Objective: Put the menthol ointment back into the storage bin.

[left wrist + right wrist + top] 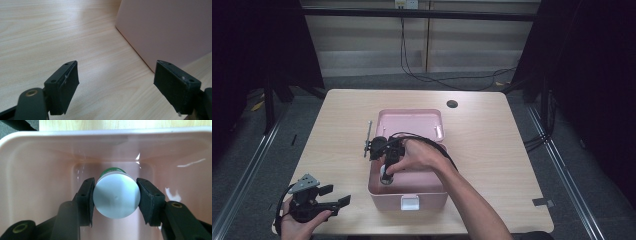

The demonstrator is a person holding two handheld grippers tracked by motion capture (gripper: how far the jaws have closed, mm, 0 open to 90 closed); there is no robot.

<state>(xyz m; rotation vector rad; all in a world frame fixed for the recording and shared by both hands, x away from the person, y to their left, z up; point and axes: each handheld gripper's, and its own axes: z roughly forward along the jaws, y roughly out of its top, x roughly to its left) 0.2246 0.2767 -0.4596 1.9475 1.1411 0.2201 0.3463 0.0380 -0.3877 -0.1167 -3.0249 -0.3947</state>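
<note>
Wood-grain table (492, 150) bears a pink bin (37, 182) where the right claw (116, 197) pinches a white-capped, green-banded bottle (116, 197); left claw (116, 82) spread.

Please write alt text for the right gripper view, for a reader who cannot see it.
The right tongs grip a white-capped bottle between their two black jaws, inside a pink box. A green band shows behind the cap, and a strip of wooden table lies beyond the box's rim.

No text, label, brand, number or sign can be read. The white cap (116, 196) of the bottle in the pink bin (387, 186) is blank, the bin's walls are plain, and the small white tab (410, 202) on its front, at 6 o'clock, carries nothing legible.
</note>
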